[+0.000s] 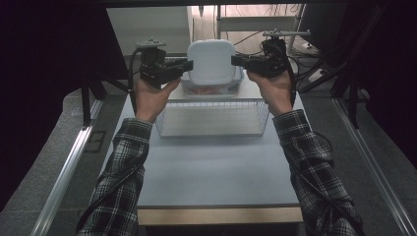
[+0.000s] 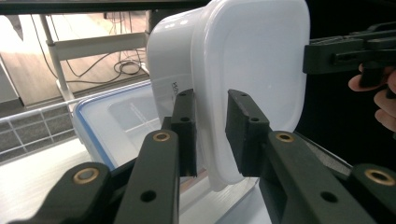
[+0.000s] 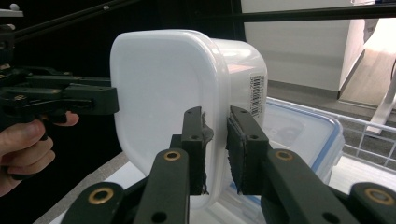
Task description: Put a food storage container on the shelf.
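A white lidded tub (image 1: 211, 61) is held up in the air between the two tongs, above the far part of the surface (image 1: 216, 167) and tipped so that its lid faces the near side. The left tongs (image 1: 186, 65) grip its left edge: in the left gripper view the lid's rim sits between the narrowly parted jaws, one pad on the lid face and one behind the rim, though that grip looks a little slack on the near side. The right tongs (image 1: 237, 60) grip the right edge the same way; in the right gripper view the jaws pinch the rim closely. Just below and beyond the tub stands a clear box with a blue-edged lid (image 2: 109, 123), resting on the far end of the surface. In front of it, nearer the person, a wire basket (image 1: 212, 119) stands on the surface.
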`<move>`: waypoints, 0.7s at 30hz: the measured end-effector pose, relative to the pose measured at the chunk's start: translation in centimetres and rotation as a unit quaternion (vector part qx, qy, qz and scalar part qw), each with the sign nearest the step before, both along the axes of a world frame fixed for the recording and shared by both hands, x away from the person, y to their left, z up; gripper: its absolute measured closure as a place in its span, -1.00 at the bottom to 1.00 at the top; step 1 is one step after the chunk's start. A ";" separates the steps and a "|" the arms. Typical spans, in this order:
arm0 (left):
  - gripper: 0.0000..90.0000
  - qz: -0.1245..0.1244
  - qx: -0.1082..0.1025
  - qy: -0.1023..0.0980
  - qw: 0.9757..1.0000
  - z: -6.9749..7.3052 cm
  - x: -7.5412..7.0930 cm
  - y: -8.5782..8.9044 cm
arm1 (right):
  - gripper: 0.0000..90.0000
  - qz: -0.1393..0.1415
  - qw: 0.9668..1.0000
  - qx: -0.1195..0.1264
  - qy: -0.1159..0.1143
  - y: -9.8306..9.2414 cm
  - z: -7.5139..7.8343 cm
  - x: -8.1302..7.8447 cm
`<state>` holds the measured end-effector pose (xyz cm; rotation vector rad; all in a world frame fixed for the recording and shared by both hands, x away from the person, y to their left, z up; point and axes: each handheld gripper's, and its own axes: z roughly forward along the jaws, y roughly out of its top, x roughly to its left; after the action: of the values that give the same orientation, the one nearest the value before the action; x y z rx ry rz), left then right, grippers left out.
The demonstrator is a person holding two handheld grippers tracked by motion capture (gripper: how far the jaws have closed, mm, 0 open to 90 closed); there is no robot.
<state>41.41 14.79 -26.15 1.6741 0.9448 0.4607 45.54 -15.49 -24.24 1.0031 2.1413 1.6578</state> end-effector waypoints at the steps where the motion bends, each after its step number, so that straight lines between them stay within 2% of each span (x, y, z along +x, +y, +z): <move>1: 0.58 0.000 0.001 -0.001 1.000 0.0 0.1 -0.1 | 0.68 0.000 1.000 0.000 0.001 0.0 0.0 0.1; 10: 0.47 0.002 -0.002 -0.001 1.000 -0.2 0.8 -0.4 | 0.55 -0.010 1.000 -0.016 -0.007 0.5 -0.2 0.5; 15: 0.42 0.004 0.000 0.006 1.000 -0.5 1.3 -0.4 | 0.49 -0.020 0.999 -0.032 -0.007 1.0 -0.2 0.6; 19: 0.42 -0.003 -0.012 0.015 1.000 -0.5 1.8 -0.1 | 0.49 -0.019 0.999 -0.029 -0.004 1.0 -0.3 0.9; 21: 0.41 -0.002 -0.008 0.014 1.000 -0.5 1.9 -0.1 | 0.48 -0.021 0.999 -0.031 -0.003 1.1 -0.2 1.0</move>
<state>43.29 14.67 -26.61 1.6705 0.9641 0.4266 46.52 -14.37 -24.47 1.0171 2.1383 1.5624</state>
